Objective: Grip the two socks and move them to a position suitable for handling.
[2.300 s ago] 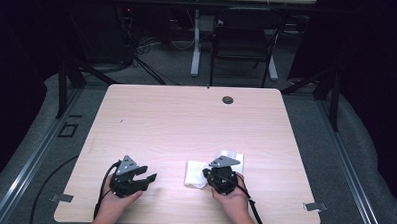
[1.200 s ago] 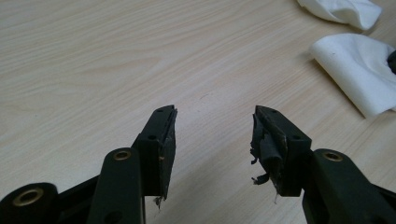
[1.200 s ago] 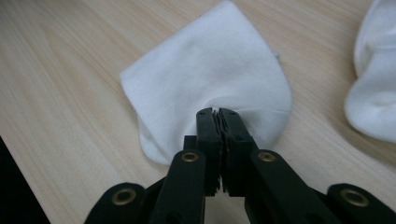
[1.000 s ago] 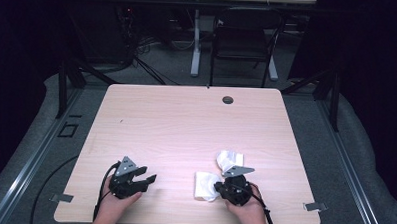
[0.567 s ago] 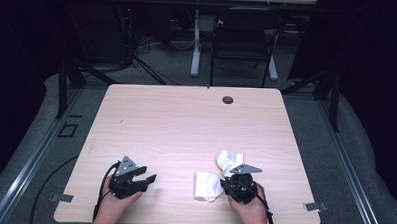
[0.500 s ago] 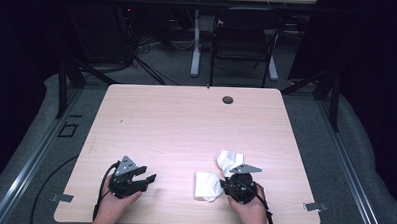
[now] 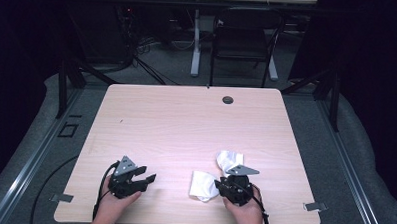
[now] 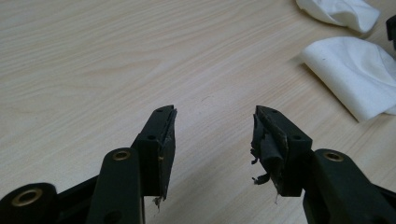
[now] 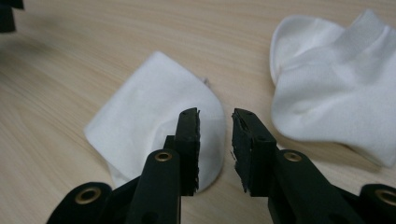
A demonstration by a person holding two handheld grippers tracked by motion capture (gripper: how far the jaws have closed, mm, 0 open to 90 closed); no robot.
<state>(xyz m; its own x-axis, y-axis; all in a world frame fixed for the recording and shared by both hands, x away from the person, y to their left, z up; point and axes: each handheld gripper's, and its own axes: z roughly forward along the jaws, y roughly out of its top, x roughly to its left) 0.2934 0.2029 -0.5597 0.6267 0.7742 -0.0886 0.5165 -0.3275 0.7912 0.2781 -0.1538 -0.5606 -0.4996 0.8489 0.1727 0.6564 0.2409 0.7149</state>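
Two white socks lie at the front right of the table (image 7: 186, 126). The folded sock (image 7: 203, 186) (image 9: 154, 107) is nearest the front edge; the rumpled sock (image 7: 229, 159) (image 9: 336, 88) lies just behind it, apart from it. My right gripper (image 7: 220, 185) (image 9: 215, 116) hovers at the folded sock's right edge. Its jaws have just been opening and stand a little apart, with nothing between them. My left gripper (image 7: 150, 179) (image 8: 215, 135) rests open over bare wood at the front left. Both socks, folded (image 8: 355, 77) and rumpled (image 8: 338, 11), also show in its view.
A dark cable hole (image 7: 228, 99) sits near the table's far edge. A chair (image 7: 244, 38) and desk legs stand beyond it. The table's front edge runs just below both hands. The left gripper's tip (image 9: 7, 14) shows at the right gripper view's top left.
The right gripper has drawn back toward the front right edge, and the folded sock has come with it, away from the rumpled one. The left gripper has stayed put.
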